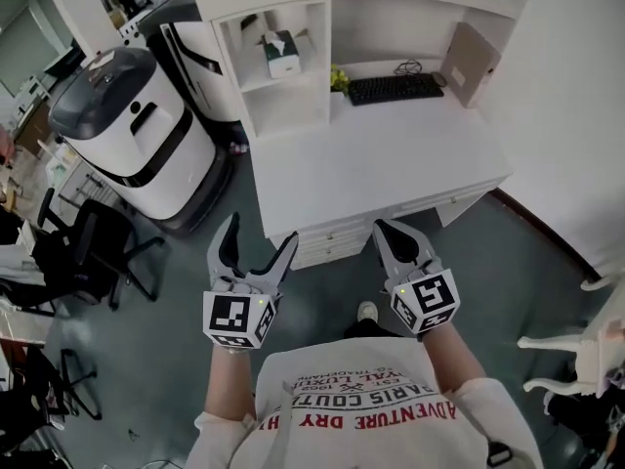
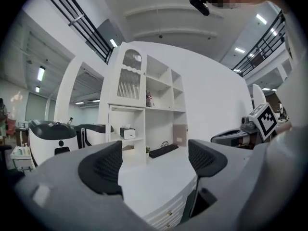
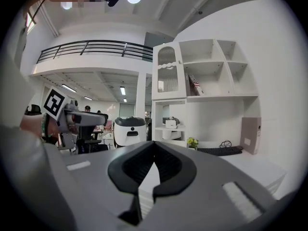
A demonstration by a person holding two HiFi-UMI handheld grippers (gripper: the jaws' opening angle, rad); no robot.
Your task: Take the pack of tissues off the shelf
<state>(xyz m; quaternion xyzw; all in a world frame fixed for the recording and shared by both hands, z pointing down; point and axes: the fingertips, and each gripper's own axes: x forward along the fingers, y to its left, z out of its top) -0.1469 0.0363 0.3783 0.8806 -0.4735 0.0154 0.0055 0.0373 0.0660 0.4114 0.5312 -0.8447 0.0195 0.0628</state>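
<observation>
The pack of tissues (image 1: 281,55) is a white and dark box with a tissue sticking out. It stands on a middle shelf of the white shelf unit (image 1: 293,115) at the desk's far left. It also shows small in the left gripper view (image 2: 127,133) and in the right gripper view (image 3: 170,123). Both grippers hang in front of the desk, well short of the shelf. My left gripper (image 1: 260,233) (image 2: 154,162) is open with nothing between its jaws. My right gripper (image 1: 386,231) (image 3: 154,150) is shut and empty.
The white desk (image 1: 391,169) carries a black keyboard (image 1: 395,88), a small plant (image 1: 339,78) and a brown board (image 1: 467,62). A white machine with a dark lid (image 1: 127,125) stands left of the shelf. Black office chairs (image 1: 93,252) are at the left, a white chair (image 1: 586,350) at the right.
</observation>
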